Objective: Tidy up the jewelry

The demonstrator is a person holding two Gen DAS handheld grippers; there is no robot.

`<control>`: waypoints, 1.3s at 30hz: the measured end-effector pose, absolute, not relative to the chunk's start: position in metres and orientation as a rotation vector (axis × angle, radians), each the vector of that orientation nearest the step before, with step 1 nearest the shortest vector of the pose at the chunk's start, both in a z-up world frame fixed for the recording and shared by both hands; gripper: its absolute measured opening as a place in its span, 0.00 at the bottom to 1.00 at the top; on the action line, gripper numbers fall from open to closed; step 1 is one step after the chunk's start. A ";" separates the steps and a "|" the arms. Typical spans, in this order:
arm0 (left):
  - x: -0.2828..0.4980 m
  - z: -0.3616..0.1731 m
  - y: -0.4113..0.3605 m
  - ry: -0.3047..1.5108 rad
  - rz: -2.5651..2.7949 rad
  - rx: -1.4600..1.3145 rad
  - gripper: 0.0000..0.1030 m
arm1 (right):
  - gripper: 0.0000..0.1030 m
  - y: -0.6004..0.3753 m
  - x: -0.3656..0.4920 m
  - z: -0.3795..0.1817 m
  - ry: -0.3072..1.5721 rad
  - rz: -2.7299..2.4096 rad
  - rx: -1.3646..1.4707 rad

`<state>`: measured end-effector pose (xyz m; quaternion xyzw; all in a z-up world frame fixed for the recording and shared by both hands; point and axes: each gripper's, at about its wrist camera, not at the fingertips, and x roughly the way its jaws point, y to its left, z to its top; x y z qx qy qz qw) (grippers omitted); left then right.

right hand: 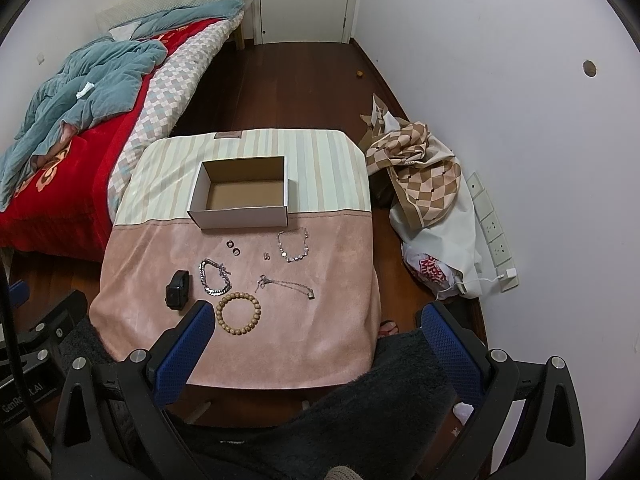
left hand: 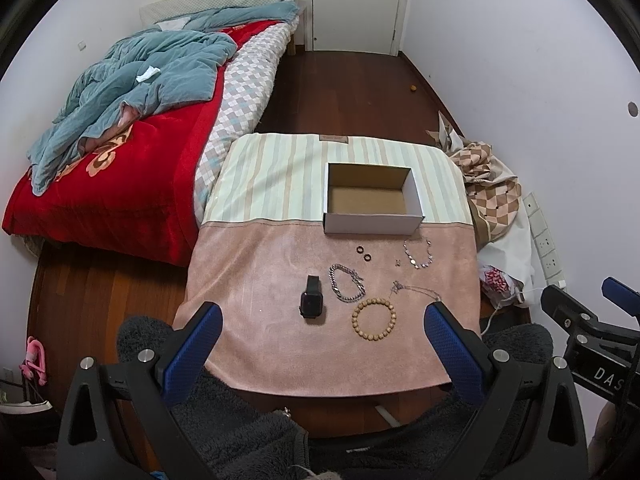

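An empty white cardboard box [left hand: 372,222] [right hand: 240,218] stands open on a cloth-covered table [left hand: 260,340] [right hand: 320,340]. In front of it lie two dark rings [left hand: 363,253] [right hand: 233,247], a stone-link bracelet [left hand: 418,254] [right hand: 294,246], tiny earrings [left hand: 397,262] [right hand: 266,256], a silver chain bracelet [left hand: 346,288] [right hand: 214,278], a thin necklace [left hand: 414,290] [right hand: 286,284], a wooden bead bracelet [left hand: 373,319] [right hand: 238,314] and a black smartwatch [left hand: 312,299] [right hand: 177,287]. My left gripper [left hand: 324,320] and right gripper [right hand: 316,320] hover open above the table's near edge, holding nothing.
A bed [left hand: 120,152] with red and teal bedding lies to the left. Crumpled checked cloth [right hand: 424,184], a plastic bag [right hand: 432,272] and a power strip [right hand: 494,232] sit by the right wall. A closed door [left hand: 356,4] is at the back. Grey fleece covers the person's lap [right hand: 360,420].
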<state>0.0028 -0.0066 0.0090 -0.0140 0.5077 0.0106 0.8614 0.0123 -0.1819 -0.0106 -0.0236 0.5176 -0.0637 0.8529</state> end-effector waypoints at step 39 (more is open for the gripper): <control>0.081 -0.234 0.020 1.432 0.101 -0.027 0.99 | 0.09 -0.149 0.096 -0.303 1.456 -0.016 -0.062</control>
